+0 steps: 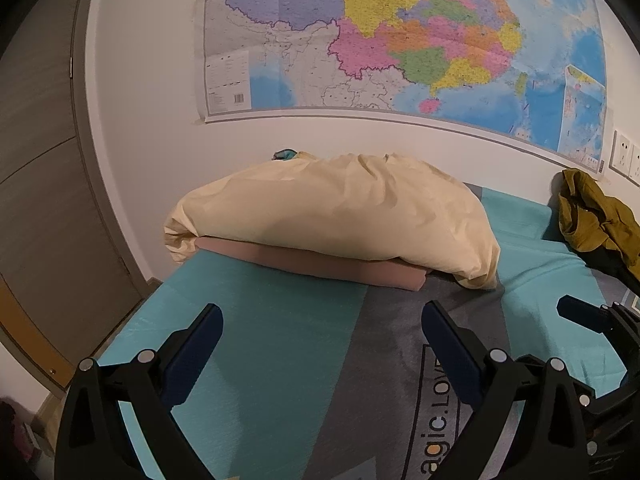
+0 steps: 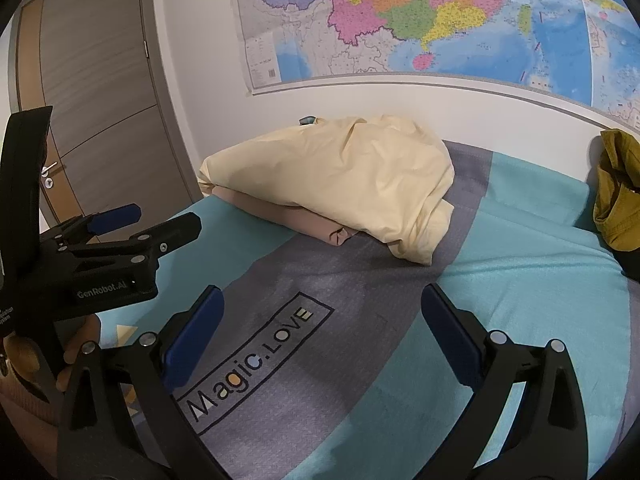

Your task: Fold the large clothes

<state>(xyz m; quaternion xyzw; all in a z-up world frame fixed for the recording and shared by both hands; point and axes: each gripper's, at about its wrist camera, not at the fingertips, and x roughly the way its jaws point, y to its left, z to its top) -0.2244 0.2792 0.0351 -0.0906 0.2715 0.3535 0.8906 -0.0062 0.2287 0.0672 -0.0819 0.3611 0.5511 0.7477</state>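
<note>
Bed cover (image 2: pixel 520 280), teal and grey, printed "Magic.LOVE" in a box, fills the lower half of both views; taken as the landmark for all below

Wall map (image 1: pixel 400 40), large and multicoloured, hangs on the white wall behind the far edge of the bed cover. Wooden door (image 2: pixel 92 80) stands off the cover's left side, handle visible

Cream garment (image 1: pixel 332 216), bulky and rumpled, lies on the bed cover near its far-left corner, draped over a flat pink folded cloth (image 1: pixel 320 264) that sticks out beneath its near edge. Both rest on the cover

Olive garment (image 1: pixel 592 216), crumpled in a heap, sits at the far-right edge of the bed cover, well apart from the cream one

Left gripper (image 1: pixel 320 332) hangs above the near-left part of the bed cover, jaws spread wide, nothing between them. In the right wrist view a hand (image 2: pixel 72 344) grips its handle

Right gripper (image 2: pixel 320 320) hangs above the printed box on the cover, jaws likewise spread wide, holding nothing, just beside the left one
</note>
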